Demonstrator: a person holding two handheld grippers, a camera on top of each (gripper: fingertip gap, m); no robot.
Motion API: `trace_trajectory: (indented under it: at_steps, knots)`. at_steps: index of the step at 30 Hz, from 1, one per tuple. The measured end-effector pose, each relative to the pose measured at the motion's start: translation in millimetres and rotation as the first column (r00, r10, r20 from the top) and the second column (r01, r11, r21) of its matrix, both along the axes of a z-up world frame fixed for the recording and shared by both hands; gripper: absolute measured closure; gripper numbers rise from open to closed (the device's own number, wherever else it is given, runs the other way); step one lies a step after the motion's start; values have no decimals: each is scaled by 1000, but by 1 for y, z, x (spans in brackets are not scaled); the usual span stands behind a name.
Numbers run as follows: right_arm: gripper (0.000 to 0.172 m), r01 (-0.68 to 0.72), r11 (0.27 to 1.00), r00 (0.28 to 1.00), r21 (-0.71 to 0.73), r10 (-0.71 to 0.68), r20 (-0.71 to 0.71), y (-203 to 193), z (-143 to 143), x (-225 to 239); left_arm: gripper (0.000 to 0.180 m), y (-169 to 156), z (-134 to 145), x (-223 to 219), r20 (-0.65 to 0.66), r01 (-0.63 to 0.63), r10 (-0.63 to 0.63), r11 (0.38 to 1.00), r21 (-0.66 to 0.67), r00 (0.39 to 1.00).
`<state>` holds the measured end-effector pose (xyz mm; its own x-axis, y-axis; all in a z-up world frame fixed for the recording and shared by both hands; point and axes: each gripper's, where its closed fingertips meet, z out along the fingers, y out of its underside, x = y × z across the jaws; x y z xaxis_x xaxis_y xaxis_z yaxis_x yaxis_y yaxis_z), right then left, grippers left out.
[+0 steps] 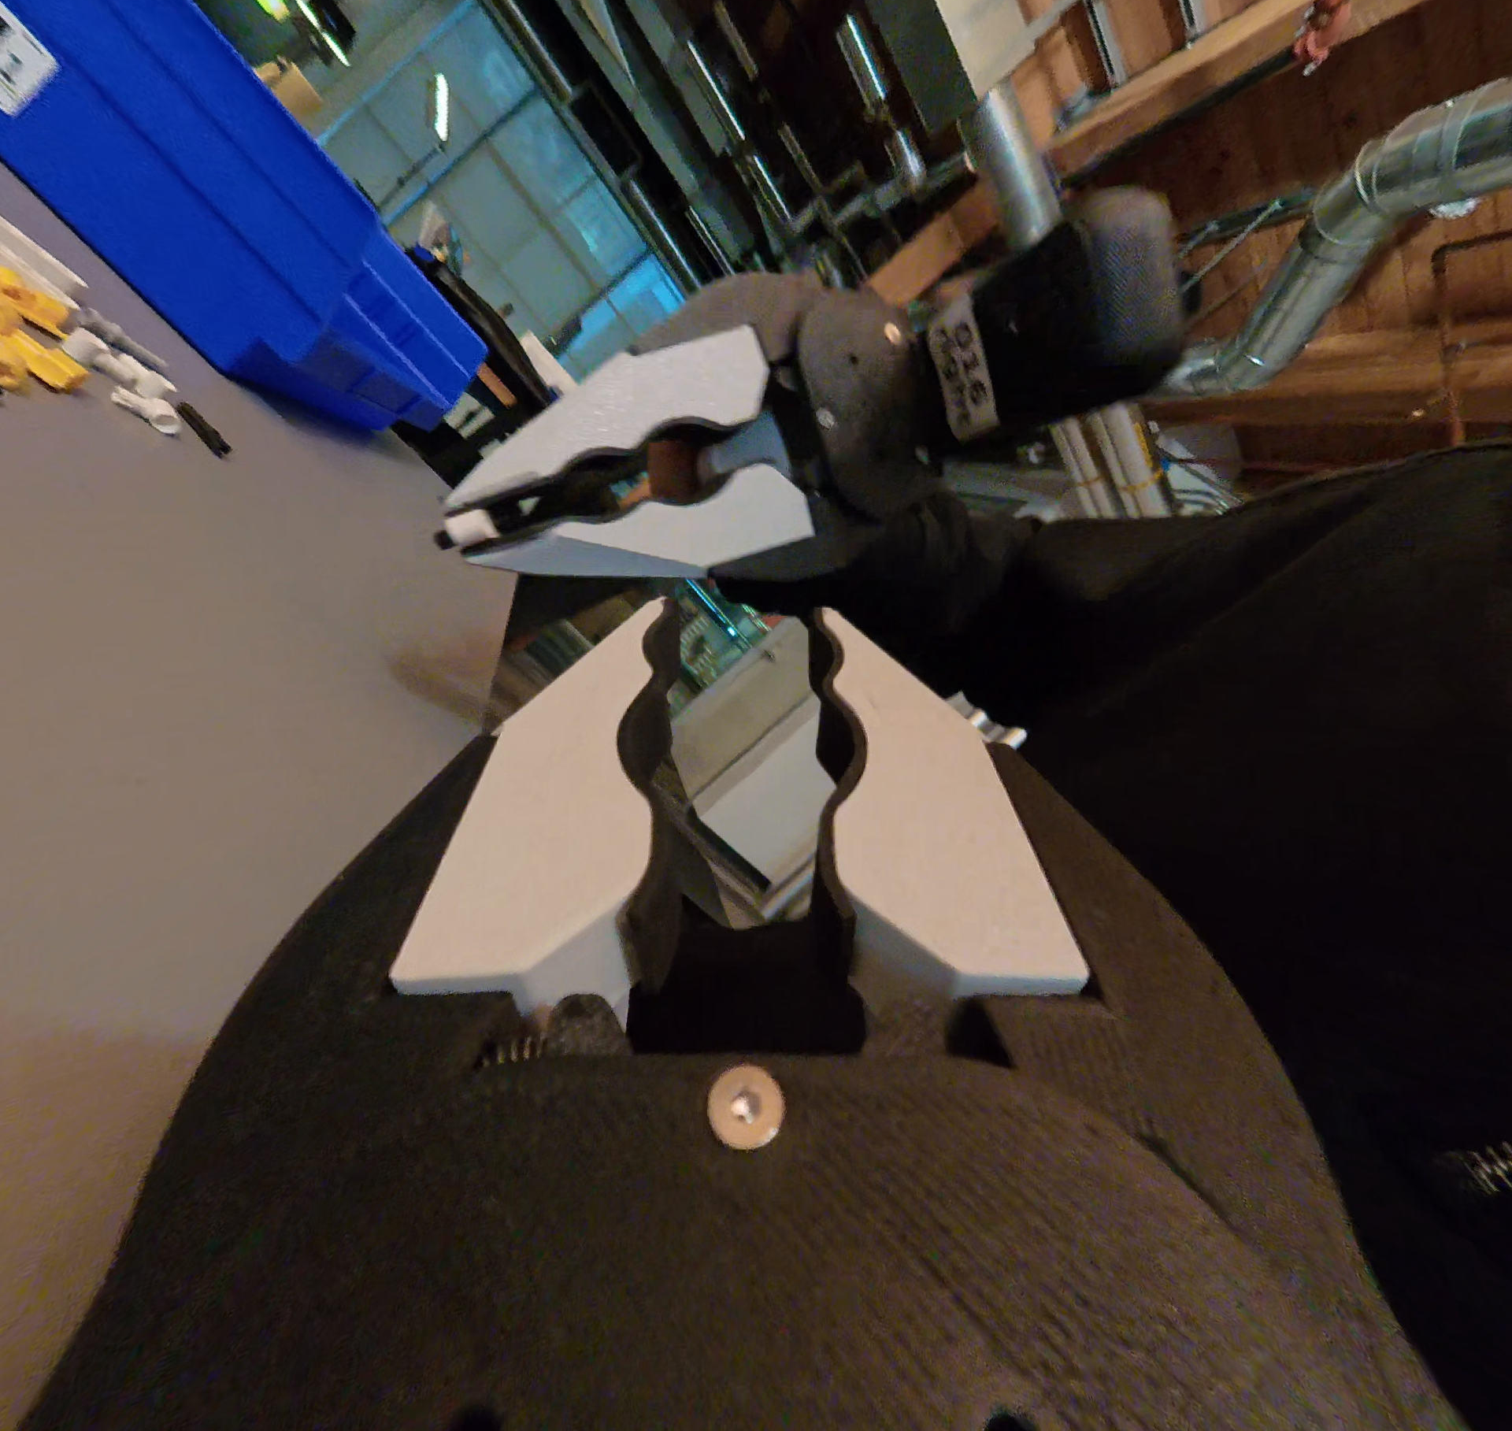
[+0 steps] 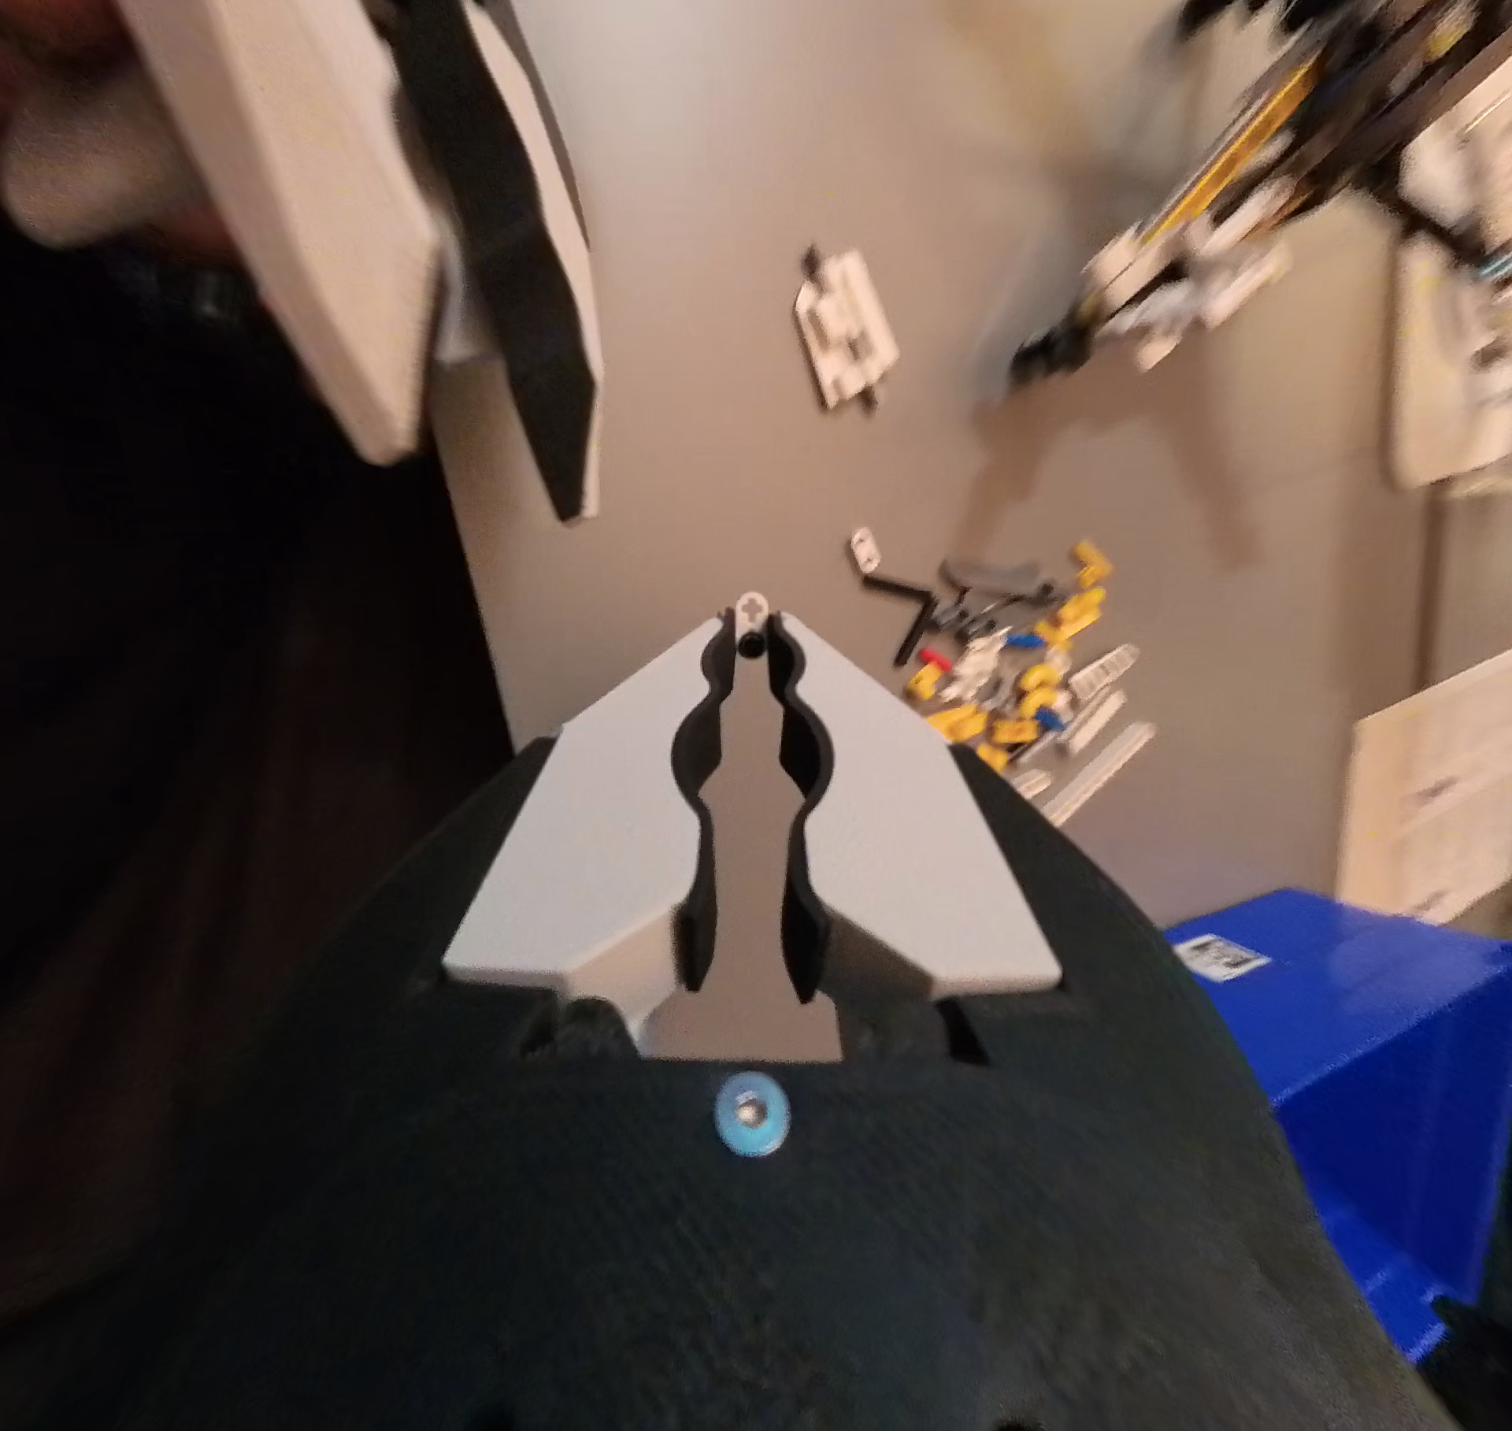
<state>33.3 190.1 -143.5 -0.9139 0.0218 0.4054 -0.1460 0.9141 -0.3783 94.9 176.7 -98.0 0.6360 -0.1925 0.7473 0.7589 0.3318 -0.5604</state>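
The right gripper (image 2: 750,624) has its jaws nearly together, clamped at the tips on a small white building-toy piece (image 2: 751,610) with a cross-shaped hole in its end and a short black pin (image 2: 749,645) stuck in it just behind the hole; both black pads press on the piece. The left wrist view shows the same white piece (image 1: 472,525) sticking out of those tips, held up in the air above the grey table (image 1: 204,655). The left gripper (image 1: 740,622) has its jaws apart with nothing between them, and it hangs just beside the right gripper, its tips close under the other's fingers without a visible touch. On the table beyond the right gripper lies a loose heap of small parts (image 2: 1031,680), mostly yellow, white, black and grey, with a few blue bits and one red one. Farther off lies a flat white plate with black pins (image 2: 845,328), and a blurred yellow, black and white built model (image 2: 1211,189) stands near the table's far side. A blue plastic bin (image 1: 204,189) sits on the table, and white sheets of paper (image 2: 1440,802) lie near the heap.
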Motion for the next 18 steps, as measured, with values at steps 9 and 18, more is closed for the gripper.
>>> trace_trajectory:
  at_steps: [9,18]
  knots:
    - [166,-160,914,982,-371,111,-151,-18,38,10,144,-7,-7,-31,-25,-290,289,952,-102,957]
    - [167,-302,763,942,-572,148,-301,-33,57,13,148,-1,13,-43,-138,-382,368,919,-99,920]
